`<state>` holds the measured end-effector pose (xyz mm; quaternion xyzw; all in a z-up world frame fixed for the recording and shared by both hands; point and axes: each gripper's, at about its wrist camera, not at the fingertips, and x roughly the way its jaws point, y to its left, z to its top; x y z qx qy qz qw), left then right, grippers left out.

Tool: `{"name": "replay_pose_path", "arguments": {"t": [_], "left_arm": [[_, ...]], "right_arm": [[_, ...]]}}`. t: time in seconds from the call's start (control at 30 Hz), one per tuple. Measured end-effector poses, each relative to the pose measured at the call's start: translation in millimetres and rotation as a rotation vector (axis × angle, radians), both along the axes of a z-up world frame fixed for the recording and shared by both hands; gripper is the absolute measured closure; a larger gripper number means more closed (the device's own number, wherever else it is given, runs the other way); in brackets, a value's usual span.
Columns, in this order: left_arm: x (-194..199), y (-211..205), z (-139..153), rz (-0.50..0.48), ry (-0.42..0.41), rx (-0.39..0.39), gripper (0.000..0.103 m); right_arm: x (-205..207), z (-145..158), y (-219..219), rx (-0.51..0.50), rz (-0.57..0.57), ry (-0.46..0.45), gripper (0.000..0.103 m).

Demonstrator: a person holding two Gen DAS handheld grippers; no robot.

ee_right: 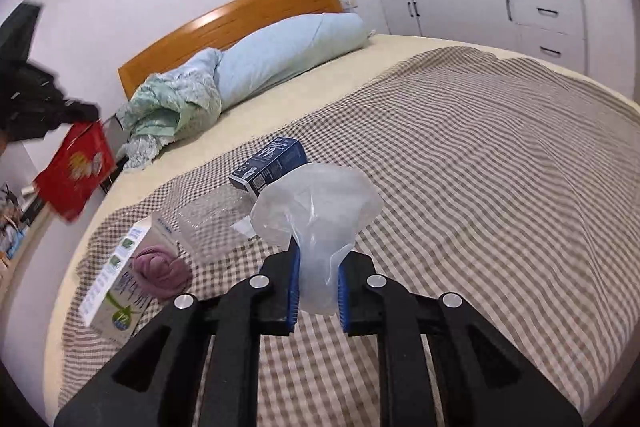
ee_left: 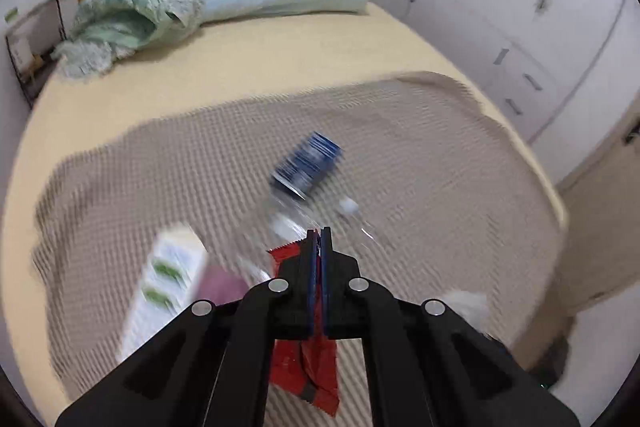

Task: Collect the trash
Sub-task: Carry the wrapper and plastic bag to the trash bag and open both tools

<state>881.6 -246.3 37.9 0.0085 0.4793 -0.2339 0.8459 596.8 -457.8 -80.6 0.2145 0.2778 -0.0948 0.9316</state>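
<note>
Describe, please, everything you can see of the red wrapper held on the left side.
The red wrapper is a thin, glossy, crinkled packet with a serrated edge. It hangs clear of the checked blanket, clamped between the blue pads of the left tool, whose jaws are closed on it. From the right wrist view it appears as a flat red pouch with a pale printed picture, tilted, dangling beyond the bed's side.

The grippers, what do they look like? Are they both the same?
Yes, they look alike. The left gripper and right gripper each have chunky black arms, round silver bolts at the joints, and blue pads on the inner faces of the two fingers. No cables or writing show.
</note>
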Motion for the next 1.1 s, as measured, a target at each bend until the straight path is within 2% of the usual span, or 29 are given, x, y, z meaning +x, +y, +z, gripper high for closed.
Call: {"name": "replay_pose_path", "arguments": {"t": [0.13, 0.27, 0.43, 0.53, 0.67, 0.83, 0.93, 1.03, 1.07, 1.1], "left_arm": [[-67, 10, 12, -0.016, 0.017, -0.045, 0.103], [-135, 5, 28, -0.034, 0.004, -0.058, 0.103], [-225, -18, 40, -0.092, -0.017, -0.095, 0.103], [-278, -42, 37, -0.150, -0.018, -0.140, 0.103], [-344, -86, 10, -0.230, 0.022, -0.180, 0.103], [-409, -148, -51, -0.313, 0.121, -0.148, 0.103], [-436, -178, -96, -0.332, 0.188, -0.129, 0.103], [-456, -198, -151, -0.346, 0.284, -0.133, 0.103], [-465, -207, -177, -0.363, 0.327, -0.112, 0.103], [-470, -211, -190, -0.369, 0.345, -0.097, 0.103]], "right_arm": [[-47, -2, -2, 0.017, -0.001, 0.045, 0.088], [-106, 16, -12, -0.084, 0.017, 0.088, 0.088], [-194, 40, -45, -0.129, 0.019, 0.098, 0.088], [-245, 46, -66, -0.132, 0.009, 0.099, 0.088], [-308, 35, -88, -0.164, -0.014, 0.152, 0.088], [-371, -8, -109, -0.172, -0.014, 0.266, 0.088], [-397, -59, -123, -0.137, -0.022, 0.372, 0.088], [-414, -122, -137, -0.048, -0.040, 0.490, 0.088], [-416, -145, -139, -0.022, -0.043, 0.531, 0.088], [-417, -167, -140, -0.001, -0.043, 0.566, 0.088]]}}
